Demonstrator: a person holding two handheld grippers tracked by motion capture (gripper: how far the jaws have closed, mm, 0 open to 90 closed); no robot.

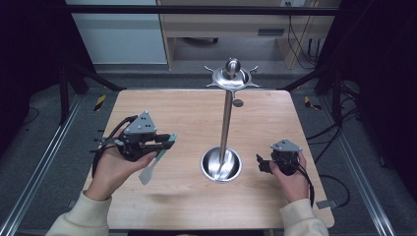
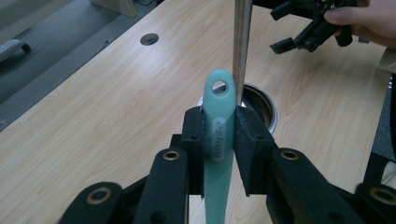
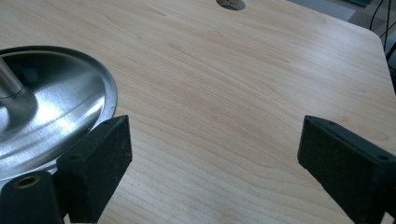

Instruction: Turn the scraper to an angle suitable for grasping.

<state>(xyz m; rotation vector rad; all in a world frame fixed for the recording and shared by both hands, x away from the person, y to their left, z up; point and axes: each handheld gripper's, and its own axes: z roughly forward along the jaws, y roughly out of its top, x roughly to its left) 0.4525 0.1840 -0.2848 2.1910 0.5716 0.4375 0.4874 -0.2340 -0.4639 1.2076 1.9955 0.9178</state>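
Left claw (image 2: 219, 154) clamping teal spatula (image 2: 218, 135)

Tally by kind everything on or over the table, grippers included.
Grippers: 2, left gripper and right gripper
Teal spatula: 1, clamped in the left gripper
Steel utensil stand: 1
Total: 4

Cream sleeves (image 1: 78, 216), black hand-held grippers (image 1: 169, 139).

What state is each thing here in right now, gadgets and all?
Left hand-held gripper: shut on the green spatula.
Green spatula: clamped by its handle, hanging-hole end poking out past the jaws.
Right hand-held gripper: open, holding nothing.
Steel stand: upright on the table, hooks bare.
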